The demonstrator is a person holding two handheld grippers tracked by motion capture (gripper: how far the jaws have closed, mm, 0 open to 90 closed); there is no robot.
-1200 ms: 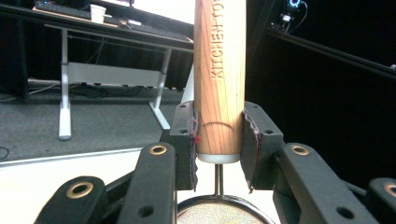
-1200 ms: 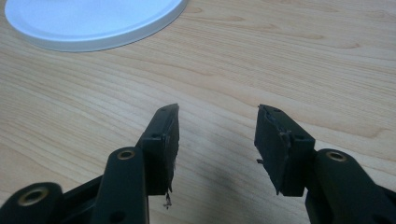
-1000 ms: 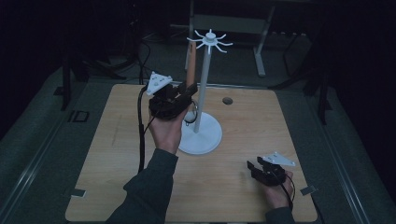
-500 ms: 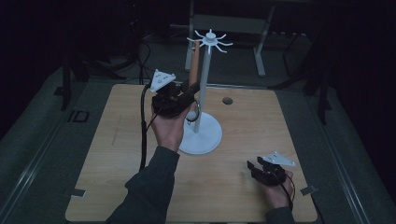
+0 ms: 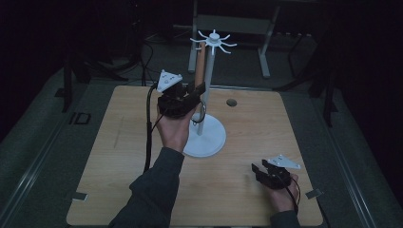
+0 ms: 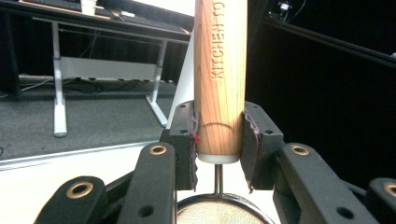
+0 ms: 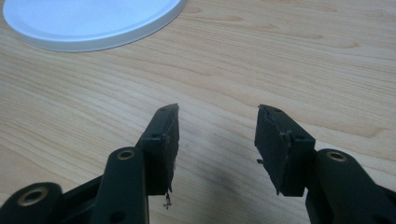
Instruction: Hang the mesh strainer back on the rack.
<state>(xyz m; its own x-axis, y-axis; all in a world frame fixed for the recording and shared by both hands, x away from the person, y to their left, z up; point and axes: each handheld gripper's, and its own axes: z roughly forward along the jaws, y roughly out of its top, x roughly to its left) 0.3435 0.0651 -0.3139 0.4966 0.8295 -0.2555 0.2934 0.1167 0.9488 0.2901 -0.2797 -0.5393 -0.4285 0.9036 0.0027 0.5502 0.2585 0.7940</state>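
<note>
- The left tool (image 5: 192, 97) is clamped on the wooden handle (image 6: 220, 79) of a small strainer, gripping it near its lower end; the handle stands upright.
- The strainer's mesh bowl (image 6: 219, 212) hangs just below the jaws.
- The handle sits close beside the pole of the white rack (image 5: 205, 137), below its hooked top (image 5: 214, 40).
- The right tool (image 7: 217, 135) rests low over the bare wooden bench (image 5: 119, 156), jaws apart and empty, near the front right corner.
</note>
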